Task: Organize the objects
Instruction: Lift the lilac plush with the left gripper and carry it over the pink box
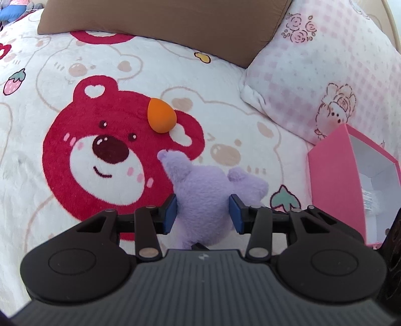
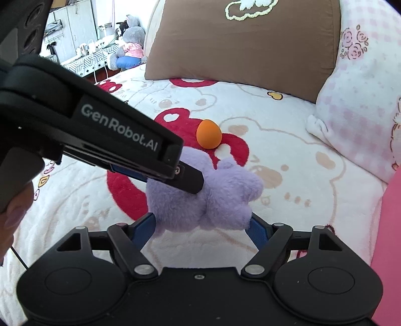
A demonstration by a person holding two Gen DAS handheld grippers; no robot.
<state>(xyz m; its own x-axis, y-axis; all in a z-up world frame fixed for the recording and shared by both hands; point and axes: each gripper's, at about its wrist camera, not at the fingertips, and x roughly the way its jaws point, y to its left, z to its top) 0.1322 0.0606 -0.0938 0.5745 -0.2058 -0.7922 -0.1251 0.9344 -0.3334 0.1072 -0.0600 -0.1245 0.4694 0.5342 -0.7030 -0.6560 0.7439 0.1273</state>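
A purple plush toy (image 1: 203,190) sits between the blue pads of my left gripper (image 1: 203,213), which is shut on it just above the bear-print blanket (image 1: 50,82). In the right wrist view the same plush (image 2: 200,200) lies between the spread fingers of my right gripper (image 2: 201,227), which is open around it; the left gripper (image 2: 175,173) comes in from the upper left and clamps the plush. An orange egg-shaped sponge (image 1: 161,114) lies on the blanket beyond the plush, also seen in the right wrist view (image 2: 208,134). A pink open box (image 1: 351,180) stands at right.
A brown pillow (image 1: 160,17) and a pink checked pillow (image 1: 325,70) lie at the head of the bed. A grey plush (image 2: 130,42) sits beyond the bed edge at far left, near shelves and cables.
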